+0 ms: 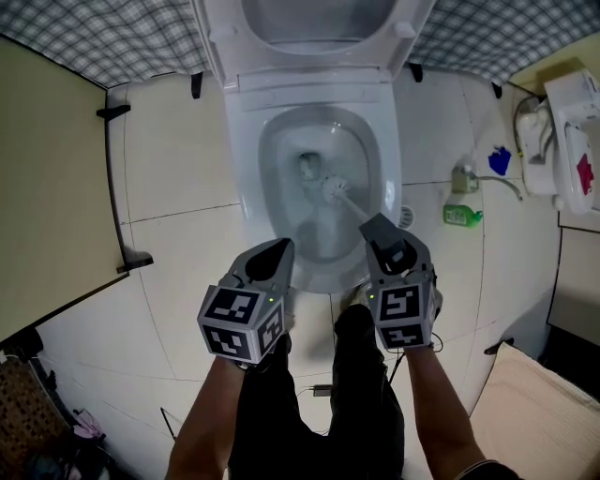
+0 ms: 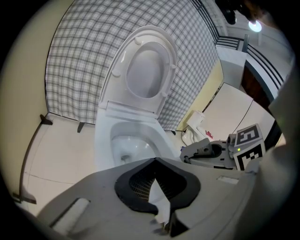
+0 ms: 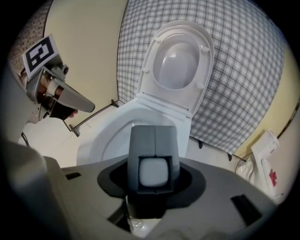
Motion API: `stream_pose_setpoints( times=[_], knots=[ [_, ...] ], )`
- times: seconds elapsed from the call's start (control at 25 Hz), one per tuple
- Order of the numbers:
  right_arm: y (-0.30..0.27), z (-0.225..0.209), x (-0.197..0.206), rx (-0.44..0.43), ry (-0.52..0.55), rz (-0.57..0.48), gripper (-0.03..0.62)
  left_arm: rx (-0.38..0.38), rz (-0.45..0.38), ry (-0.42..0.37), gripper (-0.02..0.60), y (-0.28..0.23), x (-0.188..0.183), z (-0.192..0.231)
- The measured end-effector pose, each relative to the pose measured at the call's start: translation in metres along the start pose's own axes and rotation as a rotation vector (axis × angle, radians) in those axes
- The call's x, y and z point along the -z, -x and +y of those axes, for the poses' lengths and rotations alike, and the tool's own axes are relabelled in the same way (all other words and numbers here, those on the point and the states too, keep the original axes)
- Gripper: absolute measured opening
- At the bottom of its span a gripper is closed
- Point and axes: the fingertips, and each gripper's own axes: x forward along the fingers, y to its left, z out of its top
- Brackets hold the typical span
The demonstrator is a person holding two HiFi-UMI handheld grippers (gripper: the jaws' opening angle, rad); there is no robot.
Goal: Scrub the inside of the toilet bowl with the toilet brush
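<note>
Scrubbing apparently under way: right tongs (image 1: 380,230) clamped on the handle of the toilet brush (image 1: 335,188), whose white head sits low inside the toilet bowl (image 1: 270,159), near the drain. Most of the bowl wall probably remains to scrub. Left tongs (image 1: 278,251) closed, empty. Pale tiled floor (image 1: 178,169), checked wall (image 1: 94,42), green bottle (image 1: 461,216) beside the toilet.

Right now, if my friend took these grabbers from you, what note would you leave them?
Left gripper: jaws shut, empty, held over the near rim.
Right gripper: jaws shut on the white-handled toilet brush, with its round bristle head down in the white ceramic toilet bowl, near the drain.
Done: white plastic lid is up and the brush is in.
Left: scrub all round the inside. How much is already scrubbed can't be told.
</note>
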Motion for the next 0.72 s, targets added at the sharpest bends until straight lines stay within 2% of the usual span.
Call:
stream_pose_setpoints(
  times=[0.32, 0.56, 0.72],
  knots=[
    [0.006, 0.052, 0.023, -0.09, -0.049, 0.045, 0.184, -0.004, 0.008, 0.01, 0.011, 0.008, 0.003, 0.002],
    [-0.007, 0.084, 0.0, -0.146, -0.11, -0.016, 0.181, -0.017, 0.024, -0.001, 0.011, 0.011, 0.004, 0.009],
    [-0.036, 0.077, -0.025, -0.14, -0.127, -0.067, 0.181, -0.021, 0.031, -0.004, 0.011, 0.008, 0.004, 0.01]
  ],
)
